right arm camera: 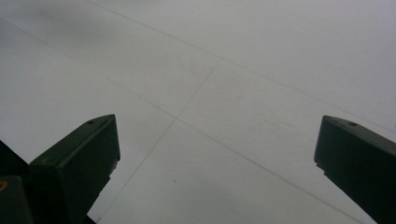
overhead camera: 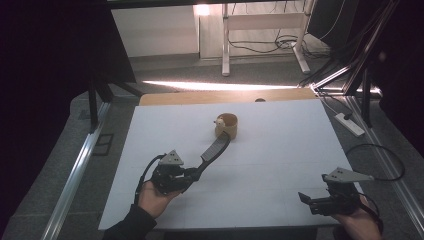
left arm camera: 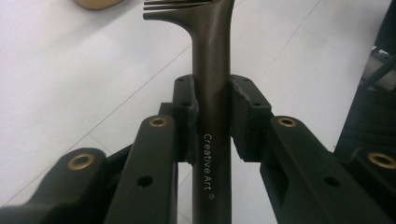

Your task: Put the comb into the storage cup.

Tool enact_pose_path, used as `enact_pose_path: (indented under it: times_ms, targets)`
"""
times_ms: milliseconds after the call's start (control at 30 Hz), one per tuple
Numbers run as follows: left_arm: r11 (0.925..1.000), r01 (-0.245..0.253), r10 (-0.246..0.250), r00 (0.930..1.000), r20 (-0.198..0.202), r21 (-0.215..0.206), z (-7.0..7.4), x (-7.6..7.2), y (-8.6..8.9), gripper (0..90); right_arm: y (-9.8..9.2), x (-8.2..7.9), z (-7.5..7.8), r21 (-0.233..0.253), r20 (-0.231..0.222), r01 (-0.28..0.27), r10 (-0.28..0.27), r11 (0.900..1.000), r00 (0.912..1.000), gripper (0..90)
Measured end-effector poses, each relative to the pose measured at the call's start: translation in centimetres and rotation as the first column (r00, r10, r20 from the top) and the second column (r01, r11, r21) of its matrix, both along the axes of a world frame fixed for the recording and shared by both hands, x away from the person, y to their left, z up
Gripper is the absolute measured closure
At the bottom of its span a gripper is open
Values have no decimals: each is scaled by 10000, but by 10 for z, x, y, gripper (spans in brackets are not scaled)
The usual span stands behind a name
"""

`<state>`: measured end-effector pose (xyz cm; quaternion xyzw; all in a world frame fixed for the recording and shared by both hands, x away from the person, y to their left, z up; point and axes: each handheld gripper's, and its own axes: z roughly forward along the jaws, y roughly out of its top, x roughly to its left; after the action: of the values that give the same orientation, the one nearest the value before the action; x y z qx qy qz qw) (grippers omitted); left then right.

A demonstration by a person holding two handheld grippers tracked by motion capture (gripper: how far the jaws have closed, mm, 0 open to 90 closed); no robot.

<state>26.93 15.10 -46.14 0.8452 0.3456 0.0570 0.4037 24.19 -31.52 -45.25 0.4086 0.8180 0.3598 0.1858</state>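
the white table [overhead camera: 280, 165] bears a wooden cup [overhead camera: 227, 126] at mid-far centre. the left gripper [overhead camera: 192, 172] is clamped on a dark comb-like tool [left arm camera: 211, 93], its toothed head touching the cup's near side. work it gently, or the light cup may tip. the right gripper [overhead camera: 306, 199] rests spread wide, empty, near the right corner.

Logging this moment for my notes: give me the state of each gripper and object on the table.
left gripper: shut on the slotted spatula's handle.
right gripper: open, holds nothing.
slotted spatula: held, head reaching toward the cup.
wooden cup: upright on the table, something small and pale at its rim.
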Motion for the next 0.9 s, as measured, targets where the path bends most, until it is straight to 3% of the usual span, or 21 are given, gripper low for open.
enact_pose_path:
  times_ms: [133,200,400,433,767,900]
  targets:
    - [9999,75,-74,9999,119,-93,0,-1,-2,722,3,0,3,171,415,-418,411,9990,9983,0]
    - [9998,123,-120,9996,251,-127,0,-1,-4,722,6,1,7,287,729,-900,877,9955,9935,0]
    - [9997,174,-167,9990,414,-187,0,-2,-7,722,10,6,13,696,976,-1308,1237,9890,9875,0]
    - [9996,179,-169,9990,424,-214,0,-2,-7,722,11,8,15,766,1218,-1467,1367,9862,9831,0]
    - [9995,209,-195,9983,540,-257,-1,-2,-13,722,26,21,21,878,1018,-2223,2132,9710,9717,2]
    - [9995,219,-205,9982,570,-245,-1,-2,-16,722,34,25,25,1193,902,-2420,2322,9629,9685,0]
